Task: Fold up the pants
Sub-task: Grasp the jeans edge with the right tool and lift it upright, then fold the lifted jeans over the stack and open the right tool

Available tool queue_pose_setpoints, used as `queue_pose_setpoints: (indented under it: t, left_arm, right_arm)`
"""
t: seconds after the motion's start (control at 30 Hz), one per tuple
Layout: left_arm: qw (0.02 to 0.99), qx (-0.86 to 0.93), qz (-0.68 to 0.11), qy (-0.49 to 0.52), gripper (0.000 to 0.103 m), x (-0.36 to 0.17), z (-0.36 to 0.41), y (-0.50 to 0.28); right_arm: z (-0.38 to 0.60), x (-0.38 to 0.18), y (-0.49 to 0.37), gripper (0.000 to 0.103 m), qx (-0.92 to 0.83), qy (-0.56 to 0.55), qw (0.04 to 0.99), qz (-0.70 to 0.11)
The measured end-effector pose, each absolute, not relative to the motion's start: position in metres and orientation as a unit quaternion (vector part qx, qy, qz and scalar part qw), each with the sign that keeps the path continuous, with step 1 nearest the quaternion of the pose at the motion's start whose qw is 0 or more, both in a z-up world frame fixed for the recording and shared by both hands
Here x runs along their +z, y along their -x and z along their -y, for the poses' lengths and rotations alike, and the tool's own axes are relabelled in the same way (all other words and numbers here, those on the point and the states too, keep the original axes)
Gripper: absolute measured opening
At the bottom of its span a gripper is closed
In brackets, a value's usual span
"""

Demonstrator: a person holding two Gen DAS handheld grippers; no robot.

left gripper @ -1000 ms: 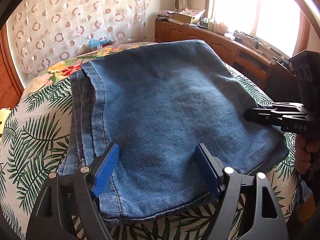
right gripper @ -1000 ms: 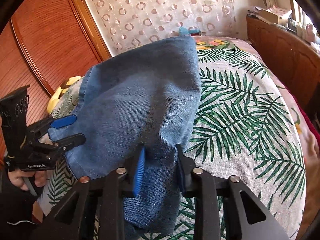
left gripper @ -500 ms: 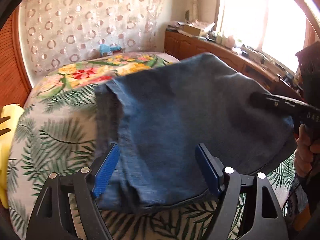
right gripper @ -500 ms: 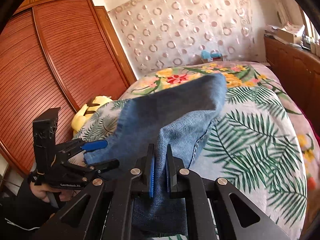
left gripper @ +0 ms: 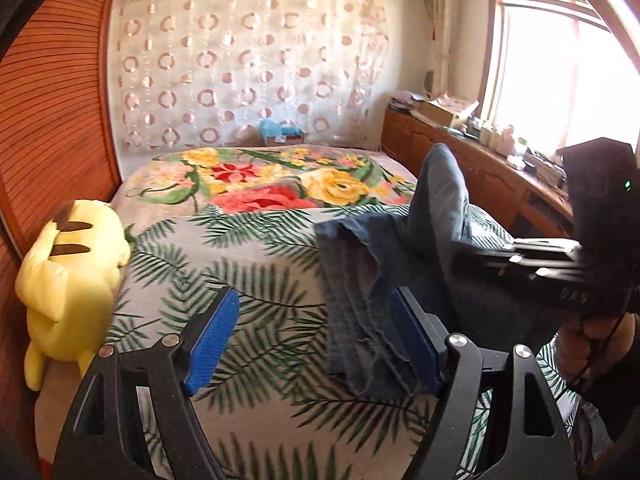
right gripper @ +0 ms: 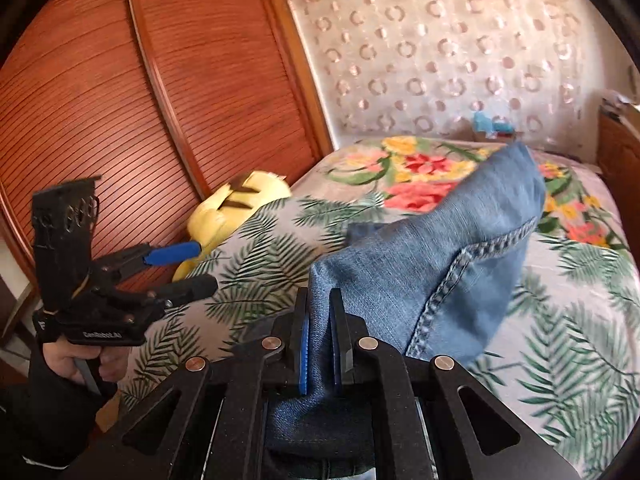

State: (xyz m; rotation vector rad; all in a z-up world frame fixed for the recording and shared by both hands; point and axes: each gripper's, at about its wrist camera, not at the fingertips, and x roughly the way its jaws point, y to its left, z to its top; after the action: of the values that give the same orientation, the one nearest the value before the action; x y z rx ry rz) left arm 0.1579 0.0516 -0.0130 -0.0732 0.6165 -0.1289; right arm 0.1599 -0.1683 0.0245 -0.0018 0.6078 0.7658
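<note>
right wrist view: right gripper [right gripper: 319, 354] jaws pinch the jeans [right gripper: 432, 264]; left gripper [left gripper: 314, 338] jaws spread, empty.

Jeans [right gripper: 424, 280] lower end hidden behind right tongs [right gripper: 320, 344] and cut by bottom edge; plush [left gripper: 68, 280] motion-blurred, half cut off; sill clutter [left gripper: 500, 140] too small to tell

The right gripper [right gripper: 319, 354] has its jaws pressed nearly together on the jeans [right gripper: 432, 264]. The left gripper [left gripper: 316, 340] stands wide apart, holding nothing.
</note>
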Motion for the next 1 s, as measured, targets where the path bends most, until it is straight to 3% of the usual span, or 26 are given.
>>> queue_pose_setpoints:
  t: [0.53,0.67,1.0]
  left_arm:
    - [0.956,-0.019,-0.287,0.059,0.079,-0.01,-0.092,-0.146]
    - [0.956,-0.026,-0.283,0.068,0.079,-0.01,-0.086,-0.147]
    - [0.942,-0.082,-0.32,0.057,0.079,-0.03,-0.036,-0.174]
  right_arm:
    - [0.09,-0.032,-0.217,0.009,0.409,0.034,0.833,-0.37]
    - [0.091,-0.018,-0.216,0.029,0.386,0.048,0.84,-0.378]
    - [0.133,0.027,-0.225,0.055,0.305,0.086,0.899,-0.303]
